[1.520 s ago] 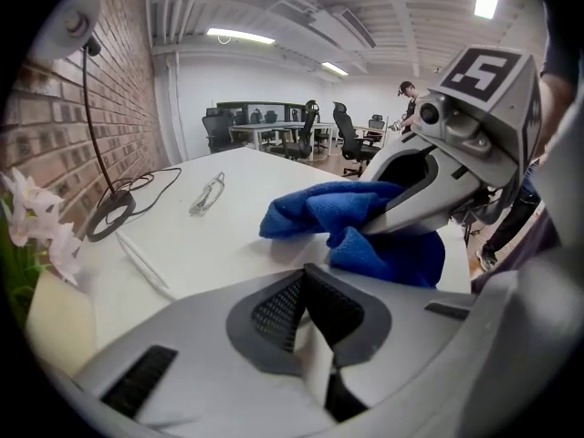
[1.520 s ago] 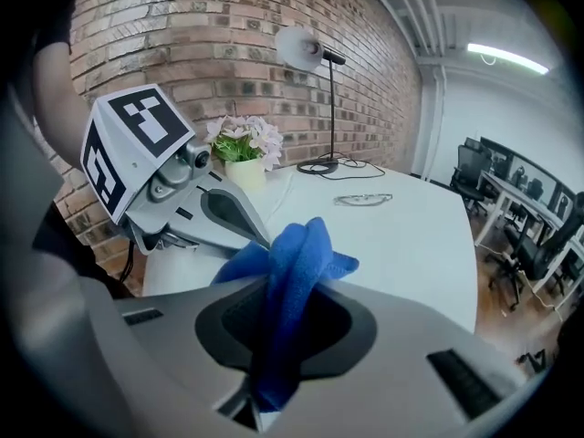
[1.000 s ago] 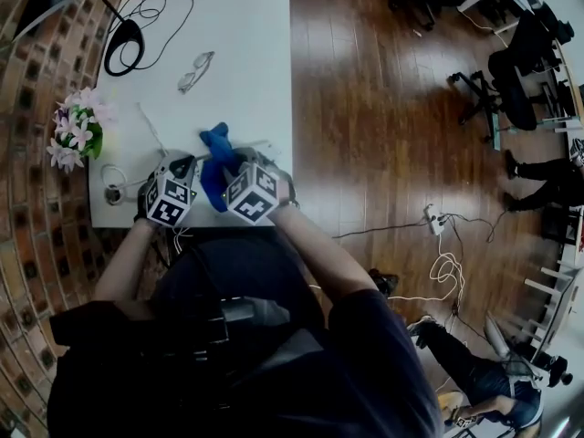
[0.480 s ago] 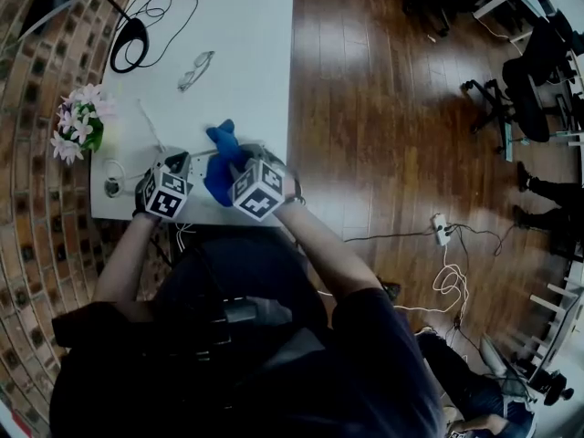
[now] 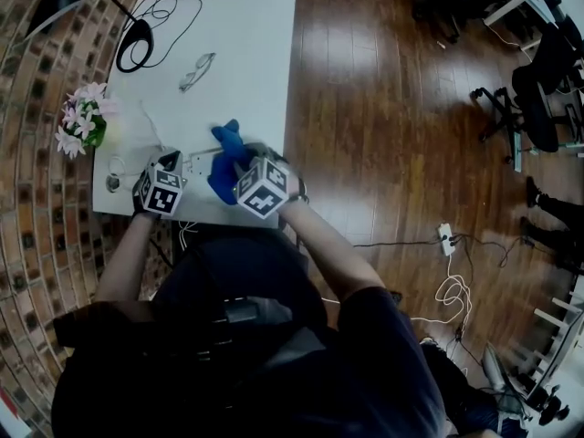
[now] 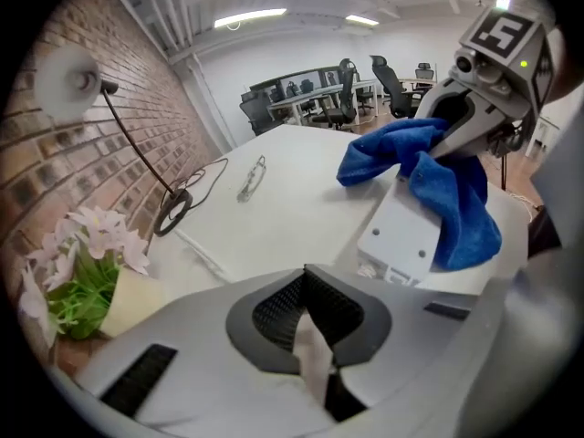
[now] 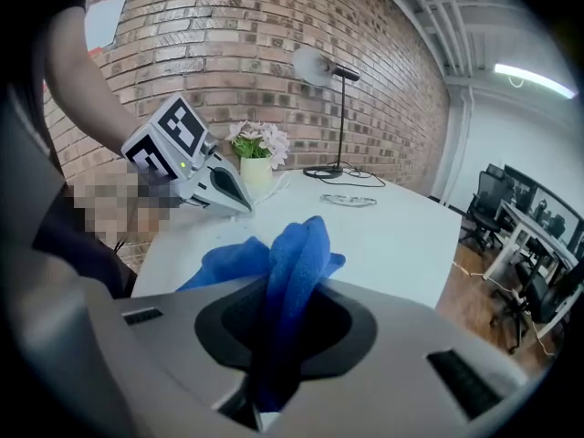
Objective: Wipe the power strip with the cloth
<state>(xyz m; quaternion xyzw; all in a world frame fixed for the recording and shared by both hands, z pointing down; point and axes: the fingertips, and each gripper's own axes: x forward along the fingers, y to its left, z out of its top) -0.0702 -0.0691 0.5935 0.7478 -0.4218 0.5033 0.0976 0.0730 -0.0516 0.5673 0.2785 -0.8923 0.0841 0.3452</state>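
Observation:
The white power strip [image 6: 401, 234] lies near the table's front edge, its underside with screw holes turned toward the left gripper view. A blue cloth [image 5: 227, 156] [image 6: 454, 195] is draped over its far end. My right gripper [image 5: 241, 164] [image 6: 453, 128] [image 7: 274, 340] is shut on a bunched fold of that cloth and holds it against the strip. My left gripper [image 5: 172, 161] [image 7: 241, 203] [image 6: 311, 340] sits just left of the strip, shut on a thin whitish cord that seems to be the strip's cable.
A vase of pink flowers [image 5: 82, 121] stands at the table's left edge, with a small round object and coiled white cable [image 5: 112, 181] before it. Glasses [image 5: 195, 70] and a desk lamp base with black cable [image 5: 137, 35] lie farther back. The table's right edge [image 5: 293, 108] drops to wood floor.
My right gripper has slid a little to the right with the cloth over the power strip. My left gripper has stayed in place and turned slightly.

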